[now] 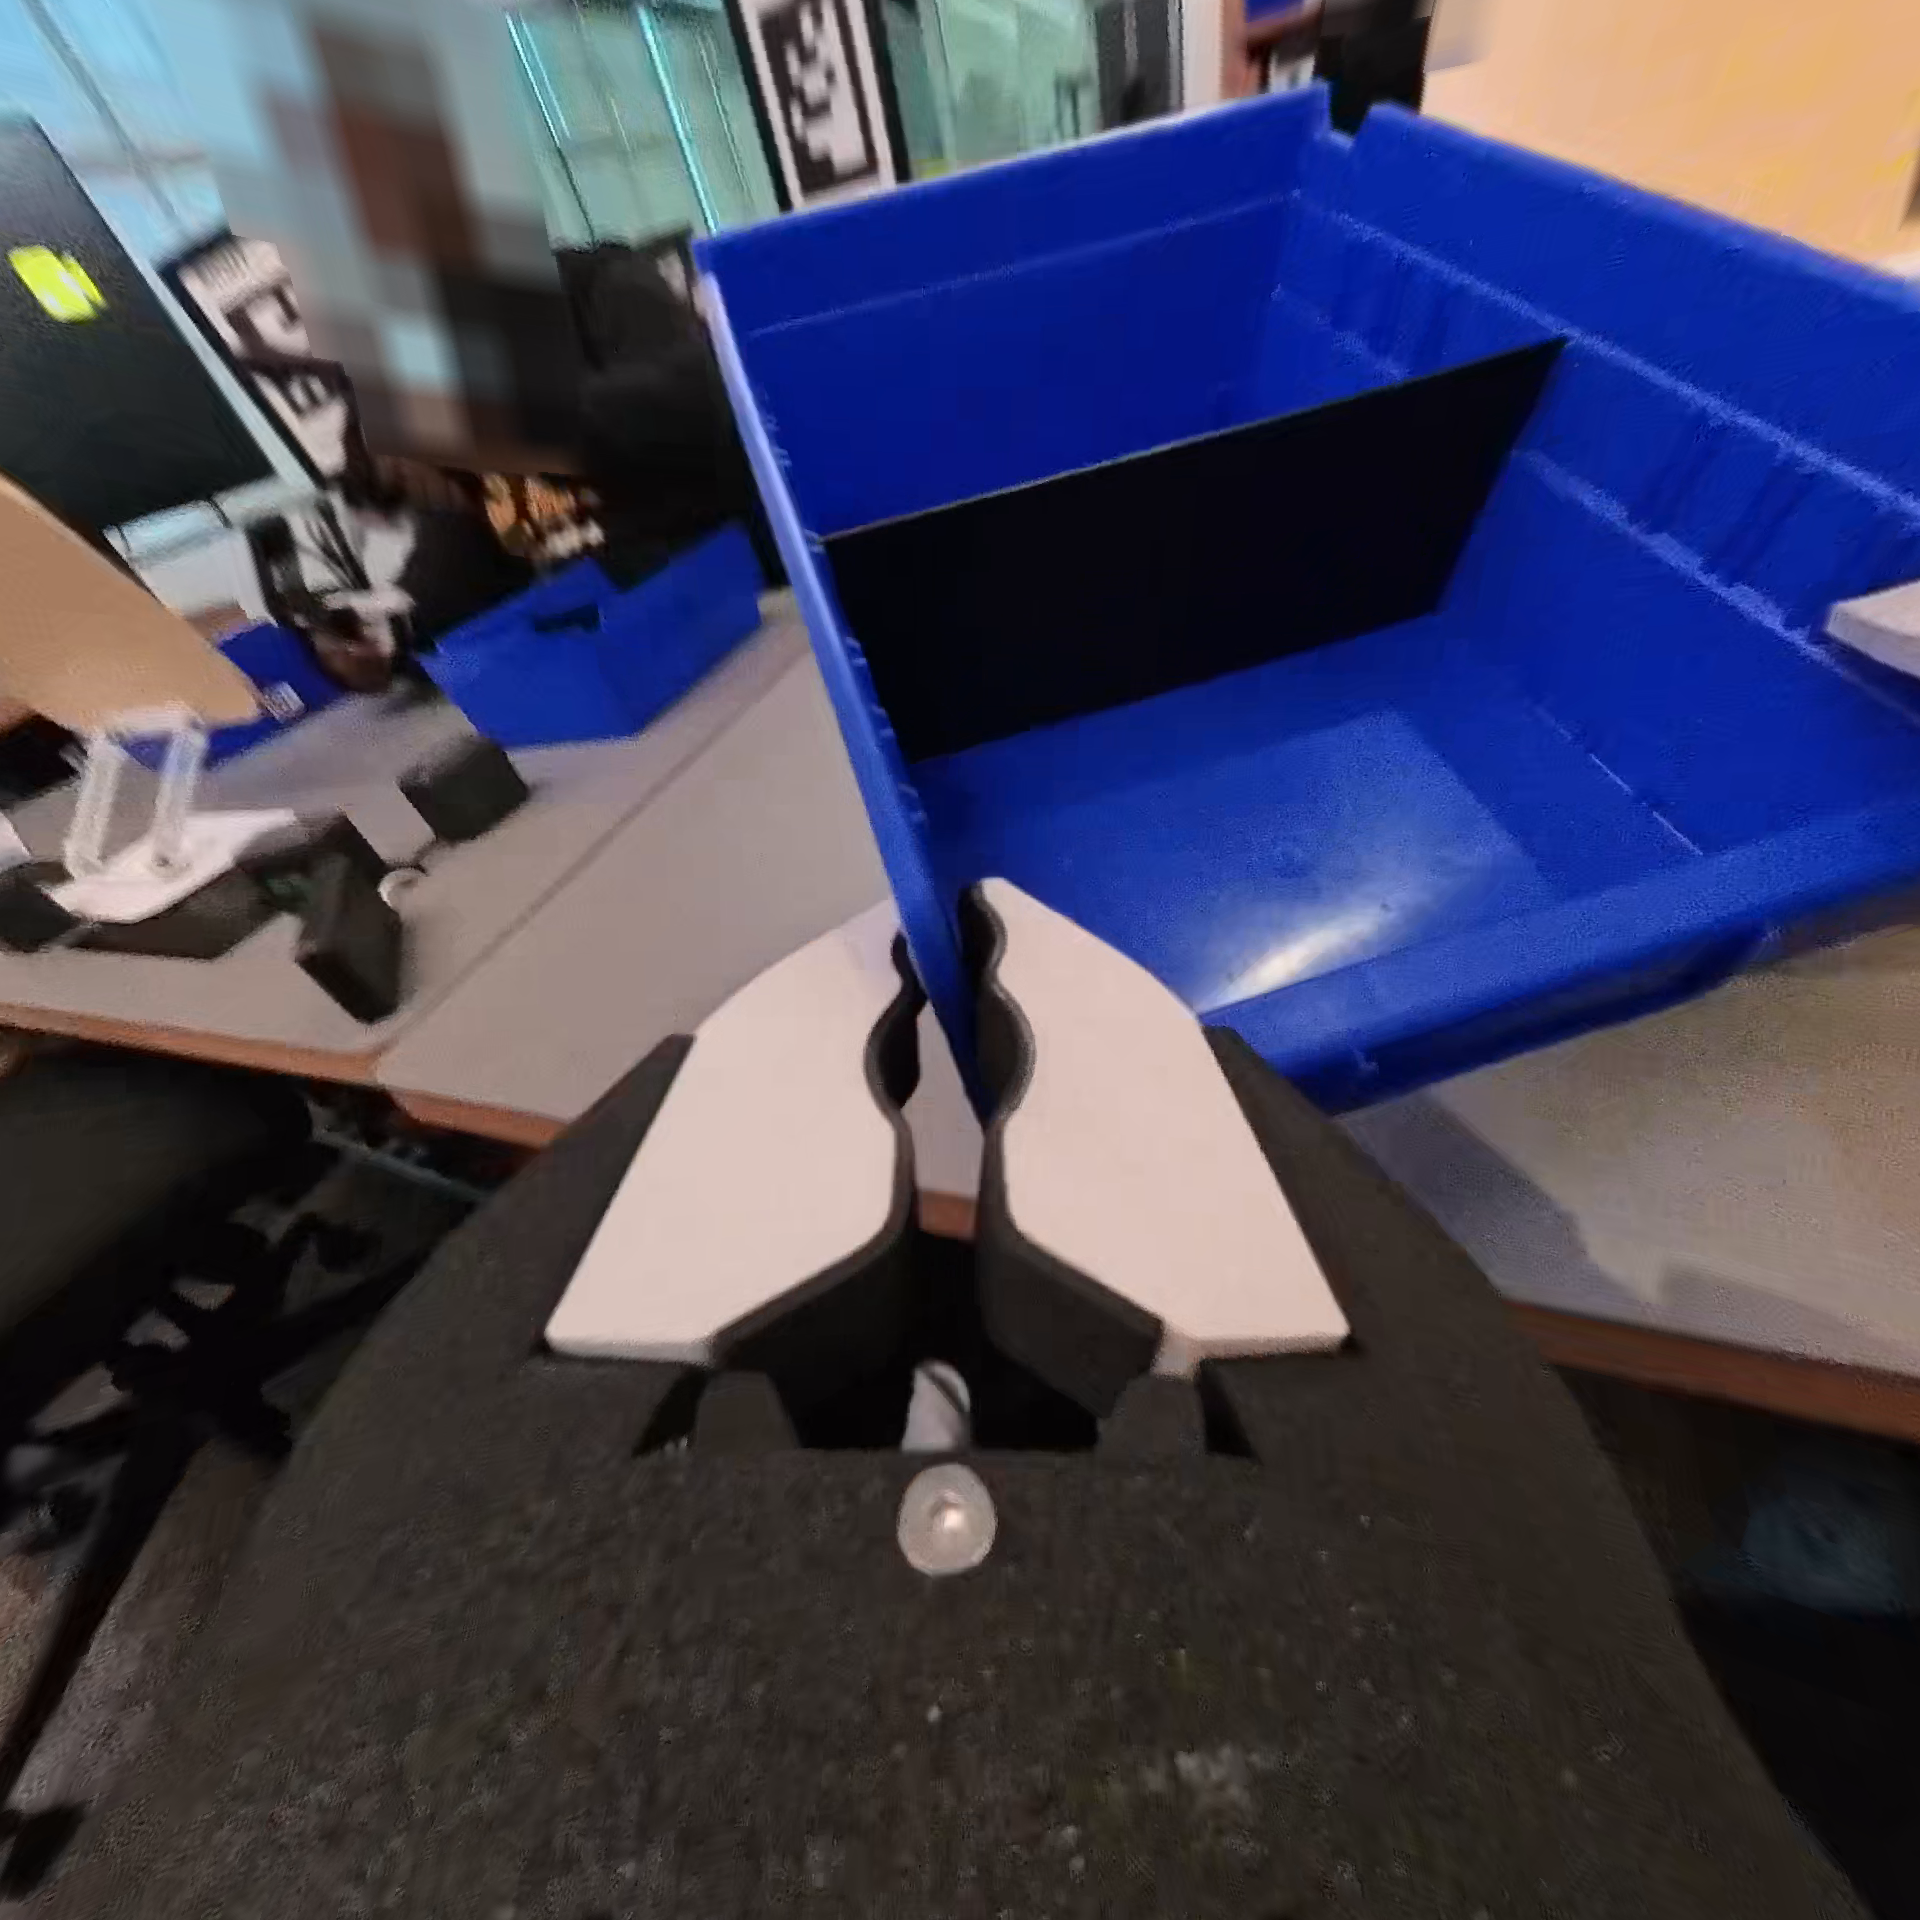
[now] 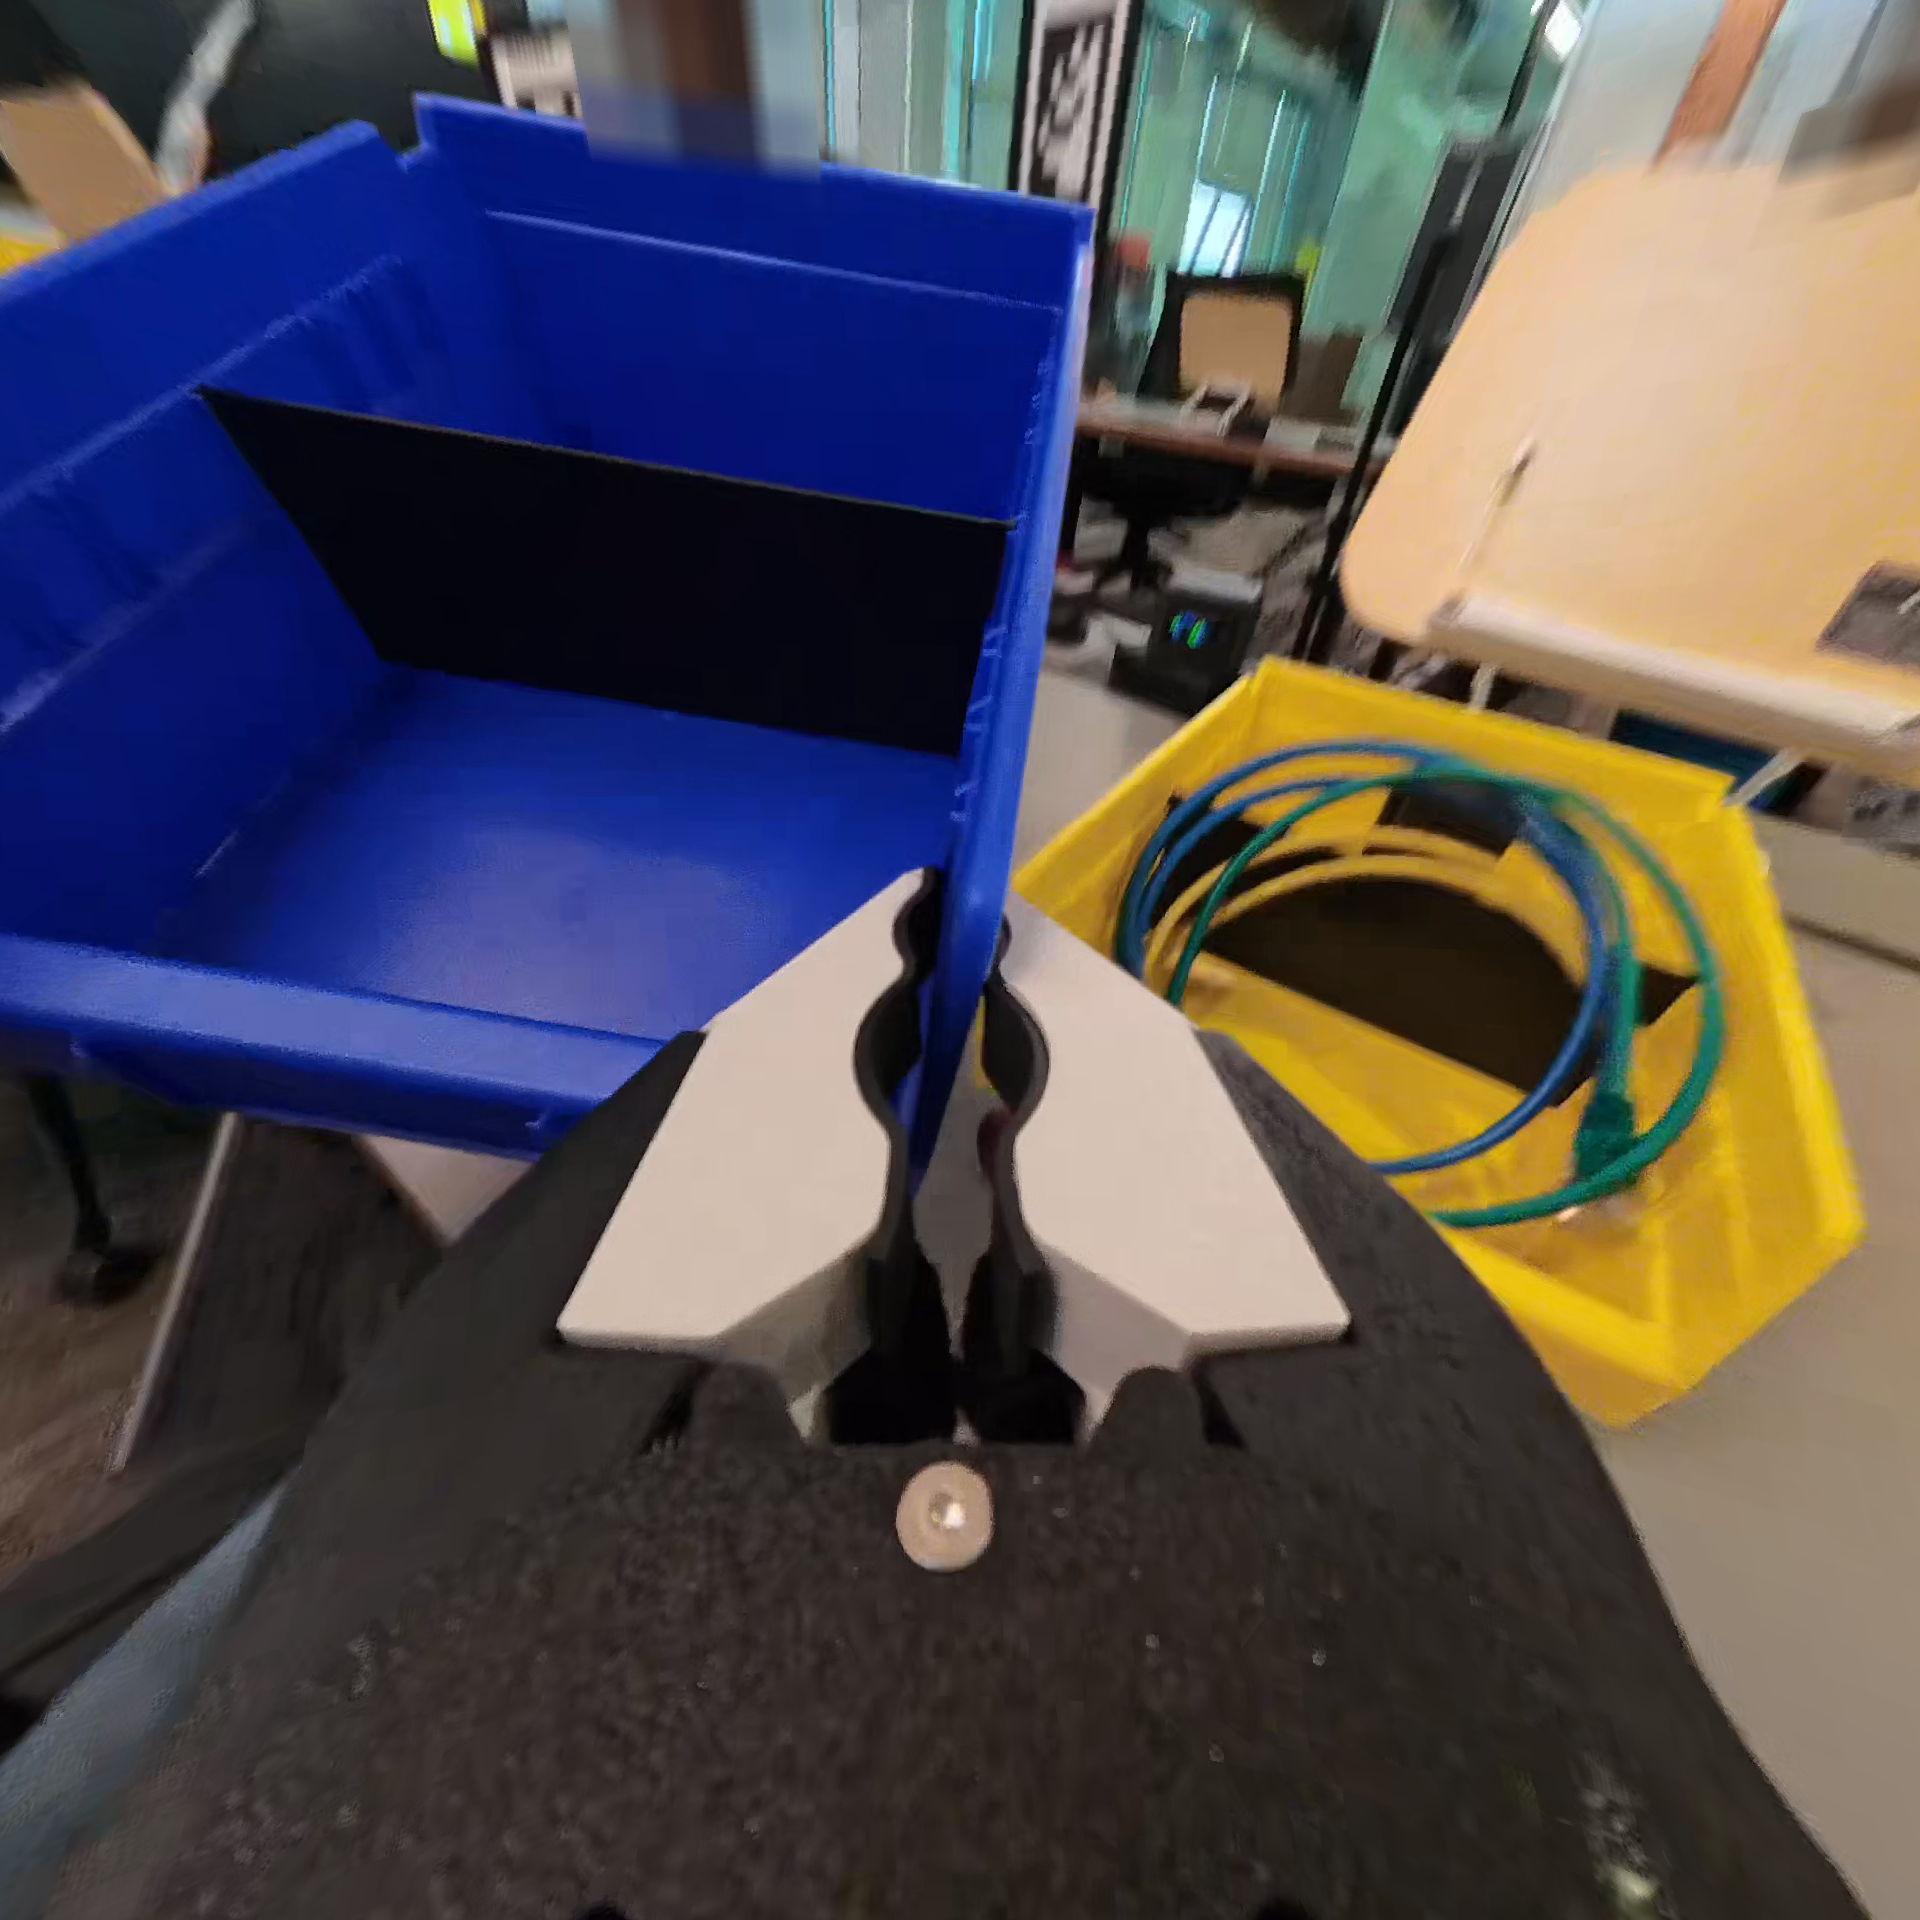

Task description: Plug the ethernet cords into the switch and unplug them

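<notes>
So both grippers are clamped on the same blue bin point(image 1: 1299, 831); the left gripper point(image 1: 948, 935) is pinching the bin's left side wall near the front corner, and the right gripper point(image 2: 961, 925) is pinching the right side wall the same way; the bin looks tilted and partly hanging past the edge of the desk point(image 1: 644, 935), though it's blurry so I can't tell if it's fully lifted. Inside there's a black divider point(image 2: 644, 592) standing across the middle, nothing else in it as far as I can see. The ethernet cords point(image 2: 1455, 935) are coiled up in a yellow bin point(image 2: 1714, 1299) at about 3 o'clock from the right gripper, blue and green ones looped together; the switch I can't spot in either view.
</notes>
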Demonstrator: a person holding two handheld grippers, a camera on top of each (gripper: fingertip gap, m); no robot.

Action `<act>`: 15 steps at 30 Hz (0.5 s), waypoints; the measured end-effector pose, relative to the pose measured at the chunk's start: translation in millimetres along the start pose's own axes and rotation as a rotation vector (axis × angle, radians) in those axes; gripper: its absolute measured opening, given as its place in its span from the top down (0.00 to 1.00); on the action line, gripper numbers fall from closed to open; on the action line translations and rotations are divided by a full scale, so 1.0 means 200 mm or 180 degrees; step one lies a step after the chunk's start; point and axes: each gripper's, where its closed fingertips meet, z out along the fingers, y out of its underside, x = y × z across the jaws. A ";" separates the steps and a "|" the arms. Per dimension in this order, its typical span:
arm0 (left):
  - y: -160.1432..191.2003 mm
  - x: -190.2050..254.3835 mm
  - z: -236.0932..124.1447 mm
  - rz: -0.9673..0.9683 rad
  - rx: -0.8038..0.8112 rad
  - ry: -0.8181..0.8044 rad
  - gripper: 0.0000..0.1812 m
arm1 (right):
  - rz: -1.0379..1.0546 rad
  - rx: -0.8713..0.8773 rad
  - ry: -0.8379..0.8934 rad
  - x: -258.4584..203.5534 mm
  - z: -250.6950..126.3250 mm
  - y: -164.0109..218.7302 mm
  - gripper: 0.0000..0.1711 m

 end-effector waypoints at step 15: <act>-1.35 1.12 0.07 0.0632 0.1297 0.1620 0.96 | 0.0253 0.0930 0.1766 1.27 -0.81 -0.75 0.98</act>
